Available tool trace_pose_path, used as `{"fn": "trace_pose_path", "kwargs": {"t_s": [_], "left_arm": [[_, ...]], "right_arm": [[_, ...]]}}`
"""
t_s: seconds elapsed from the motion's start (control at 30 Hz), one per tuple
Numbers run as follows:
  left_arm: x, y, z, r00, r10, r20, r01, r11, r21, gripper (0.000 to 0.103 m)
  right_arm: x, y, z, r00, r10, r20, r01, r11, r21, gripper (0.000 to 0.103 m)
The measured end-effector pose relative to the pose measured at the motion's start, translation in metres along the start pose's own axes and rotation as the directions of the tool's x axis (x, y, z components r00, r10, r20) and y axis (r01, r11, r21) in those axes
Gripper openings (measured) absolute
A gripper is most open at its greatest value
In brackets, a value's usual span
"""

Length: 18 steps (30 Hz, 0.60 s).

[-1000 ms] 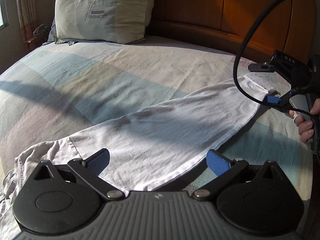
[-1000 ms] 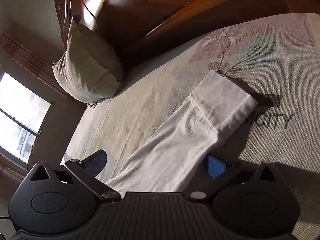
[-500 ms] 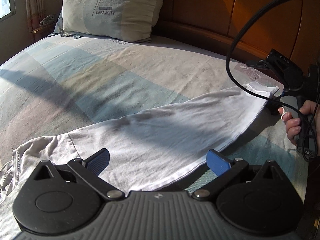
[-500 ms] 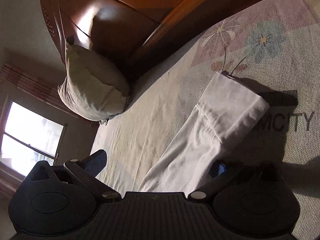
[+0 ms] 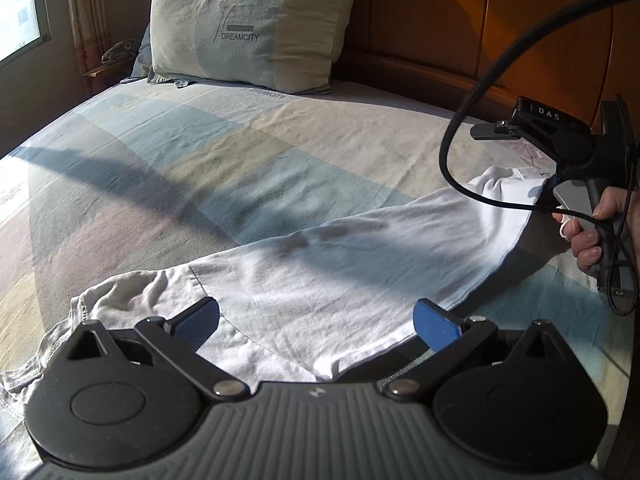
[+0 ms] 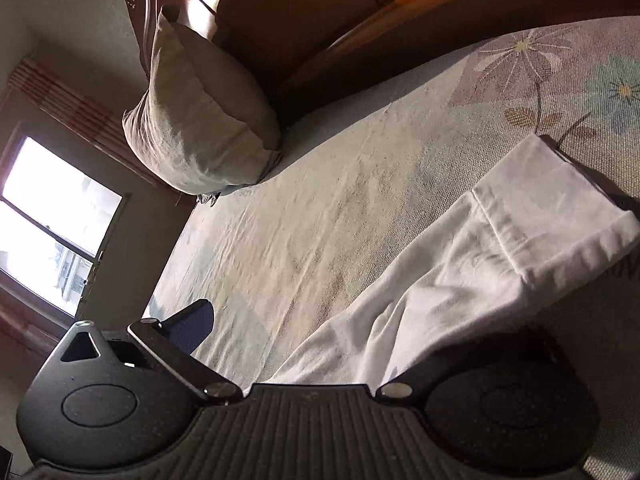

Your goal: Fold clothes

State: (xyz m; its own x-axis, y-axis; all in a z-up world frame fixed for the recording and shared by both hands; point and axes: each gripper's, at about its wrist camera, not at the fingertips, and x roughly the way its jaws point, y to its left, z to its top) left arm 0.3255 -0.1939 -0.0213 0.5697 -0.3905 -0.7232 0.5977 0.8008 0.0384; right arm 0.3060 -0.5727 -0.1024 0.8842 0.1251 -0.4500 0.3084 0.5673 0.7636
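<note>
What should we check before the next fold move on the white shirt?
1. Left hand-held gripper straddles the shirt hem, jaws wide apart: ok.
2. Left grip closed on cloth: not ok, open.
3. Right hand-held gripper at the far end, cloth running between the jaws: ok.
4. Right grip closed: cannot tell, one finger hidden under cloth.
5. Shirt lying flat: not ok, bunched near the sleeve.
6. Cable away from the cloth: not ok, it hangs across the far end.
7. Bed space beside the shirt toward the pillow: ok.
</note>
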Motion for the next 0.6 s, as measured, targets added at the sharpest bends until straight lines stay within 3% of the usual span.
{"fn": "trace_pose_path", "kwargs": {"t_s": [0.13,0.3,0.4,0.6], "left_arm": [[-0.007,0.013,-0.013,1.0,-0.008,-0.006,0.008,1.0,-0.021,0.102],[-0.026,0.028,-0.026,1.0,-0.003,0.029,0.002,0.999,0.037,0.102],[-0.042,0.043,-0.034,0.999,0.006,0.049,-0.009,0.998,0.06,0.102],[-0.063,0.073,-0.057,0.998,0.041,0.037,-0.043,0.996,0.077,0.102]], "right_arm": [[-0.006,0.04,-0.011,1.0,0.013,0.006,-0.012,0.984,-0.178,0.103],[-0.01,0.101,-0.037,1.0,-0.011,0.02,0.019,0.892,-0.452,0.103],[-0.013,0.126,-0.054,1.0,0.004,0.014,0.004,0.857,-0.516,0.103],[-0.015,0.163,-0.081,0.999,0.047,0.007,-0.036,0.857,-0.514,0.103]]}}
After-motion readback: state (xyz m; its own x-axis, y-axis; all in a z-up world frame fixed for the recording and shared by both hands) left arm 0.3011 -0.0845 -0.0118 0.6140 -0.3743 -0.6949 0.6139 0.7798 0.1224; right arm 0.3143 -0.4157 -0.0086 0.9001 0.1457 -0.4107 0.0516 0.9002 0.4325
